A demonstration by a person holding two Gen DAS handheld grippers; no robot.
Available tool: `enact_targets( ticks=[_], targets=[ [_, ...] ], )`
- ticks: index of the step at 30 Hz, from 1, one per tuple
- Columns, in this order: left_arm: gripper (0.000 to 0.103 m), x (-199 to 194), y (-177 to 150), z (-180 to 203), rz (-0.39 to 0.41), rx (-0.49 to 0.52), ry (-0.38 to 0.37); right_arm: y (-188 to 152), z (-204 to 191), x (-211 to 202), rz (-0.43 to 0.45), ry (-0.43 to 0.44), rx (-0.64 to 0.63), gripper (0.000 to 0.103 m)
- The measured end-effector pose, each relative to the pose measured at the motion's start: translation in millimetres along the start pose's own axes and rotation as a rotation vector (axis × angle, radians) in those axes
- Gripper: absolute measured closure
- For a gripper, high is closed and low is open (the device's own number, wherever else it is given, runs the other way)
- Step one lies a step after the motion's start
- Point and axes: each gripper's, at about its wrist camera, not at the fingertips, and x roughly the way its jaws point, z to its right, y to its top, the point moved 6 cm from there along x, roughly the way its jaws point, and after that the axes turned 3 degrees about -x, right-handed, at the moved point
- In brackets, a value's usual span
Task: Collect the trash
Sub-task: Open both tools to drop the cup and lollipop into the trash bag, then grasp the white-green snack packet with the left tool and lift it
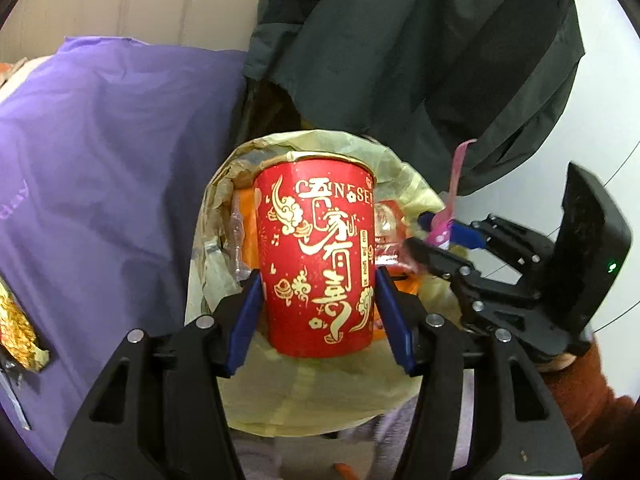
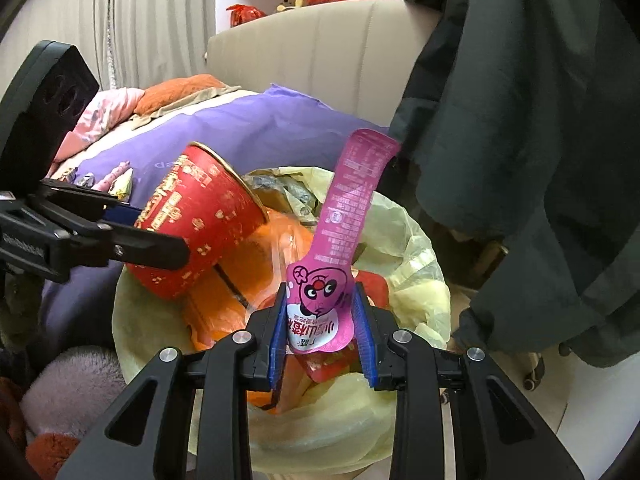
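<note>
Your left gripper has its blue ribbed pads clamped on the sides of a red paper cup, a tapered tub with glossy gold lettering and a gold rim. You hold it tilted, mouth away from you, over the bin.

Your right gripper pinches a pink wrapper between its pads: a thin, glossy foil strip, rounded at the bottom with a cartoon face, its narrow printed end standing up and curling slightly. It too hangs over the bin.

The bin is round and lined with a thin, crinkled, pale-yellow plastic bag folded over its rim. Inside lie orange packaging, clear crumpled film and a red piece just beside the wrapper.

To the left spreads smooth purple fabric with a crinkled gold foil wrapper on it. A dark green jacket, matte and folded, hangs behind the bin.
</note>
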Motion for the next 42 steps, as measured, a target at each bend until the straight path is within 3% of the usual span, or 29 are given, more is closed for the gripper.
enact_targets(
  ticks=[4, 7, 11, 19, 24, 28, 32, 35, 38, 42],
  targets=[
    [0.049, -3.7, -1.2, 3.1, 0.008, 0.002, -0.019, -3.4, -0.5, -1.8, -0.015, -0.004, 0.018, 0.072],
    [0.041, -11.3, -1.6, 2.5, 0.027, -0.018, -0.053, -7.7, -4.1, -1.4, -0.034, -0.014, 0.014, 0.058],
    [0.039, -27.3, -1.3, -2.9, 0.058, -0.046, -0.06, -10.4, -9.7, -4.8, -0.047, -0.026, 0.016, 0.052],
    [0.038, -86.4, -10.3, -29.7, 0.186, -0.083, 0.01, 4.2, -23.7, -25.9, -0.002, -0.079, 0.057, 0.05],
    [0.038, -132.6, -29.5, -61.5, 0.255, -0.108, 0.094, 11.3, -43.0, -41.6, 0.037, -0.078, 0.062, 0.049],
    [0.038, -164.4, -50.1, -84.9, 0.273, -0.102, 0.158, 12.3, -69.9, -53.9, 0.046, -0.037, 0.044, 0.043],
    [0.038, -211.6, -80.8, -111.3, 0.268, -0.046, 0.27, 18.0, -104.4, -67.1, 0.066, 0.005, 0.028, 0.043],
    [0.038, -263.4, -109.1, -142.0, 0.325, -0.057, 0.368, 32.9, -146.0, -72.1, 0.109, 0.039, -0.032, 0.043],
    [0.038, -323.4, -142.7, -187.3, 0.423, -0.174, 0.456, 52.1, -198.0, -66.5, 0.143, 0.094, -0.083, 0.043],
    [0.038, -382.9, -184.0, -243.0, 0.525, -0.375, 0.5, 68.6, -260.9, -51.2, 0.135, 0.175, -0.144, 0.043]
  ],
)
